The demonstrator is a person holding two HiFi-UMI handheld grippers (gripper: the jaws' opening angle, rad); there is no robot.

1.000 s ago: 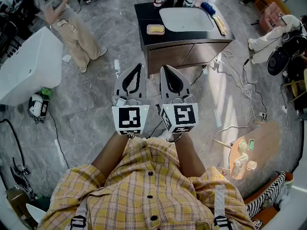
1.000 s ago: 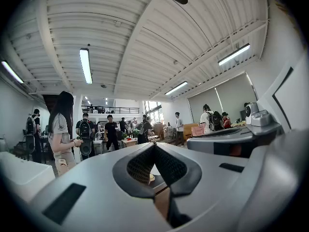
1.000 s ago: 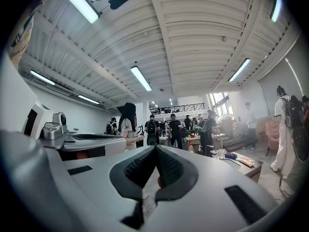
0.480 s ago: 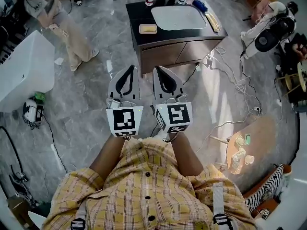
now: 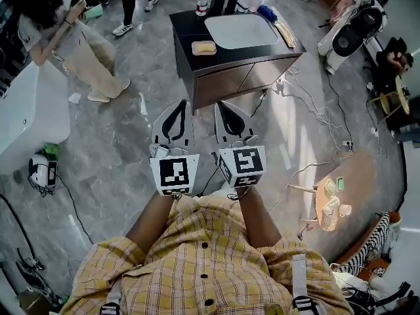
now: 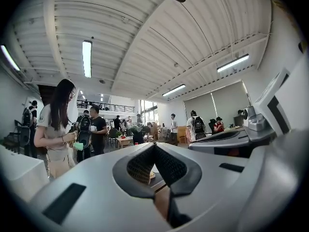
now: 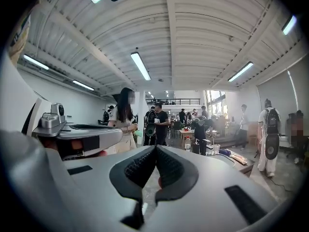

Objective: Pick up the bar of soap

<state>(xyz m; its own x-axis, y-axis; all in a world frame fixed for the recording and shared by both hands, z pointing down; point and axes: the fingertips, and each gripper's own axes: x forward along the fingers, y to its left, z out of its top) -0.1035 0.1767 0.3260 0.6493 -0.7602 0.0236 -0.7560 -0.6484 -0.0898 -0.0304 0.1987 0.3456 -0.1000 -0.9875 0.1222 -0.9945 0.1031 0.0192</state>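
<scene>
The yellow bar of soap point(image 5: 204, 47) lies in a pale dish on the left part of a dark vanity counter point(image 5: 190, 28), beside a white sink point(image 5: 241, 31), far ahead in the head view. My left gripper point(image 5: 179, 102) and right gripper point(image 5: 220, 103) are held side by side in front of my chest, over the floor and well short of the vanity. Both are shut, with the pads meeting and nothing between them, as the left gripper view point(image 6: 154, 145) and right gripper view point(image 7: 155, 148) also show.
Bottles point(image 5: 202, 4) and a blue item point(image 5: 267, 13) stand at the counter's back. A person point(image 5: 79, 44) stands left of the vanity near a white tub point(image 5: 29, 110). Cables point(image 5: 315, 113) run over the floor at right, by a small round wooden table point(image 5: 342, 192).
The head view has shifted a little, and the person at the left shows further into the picture. Both grippers stay side by side and shut.
</scene>
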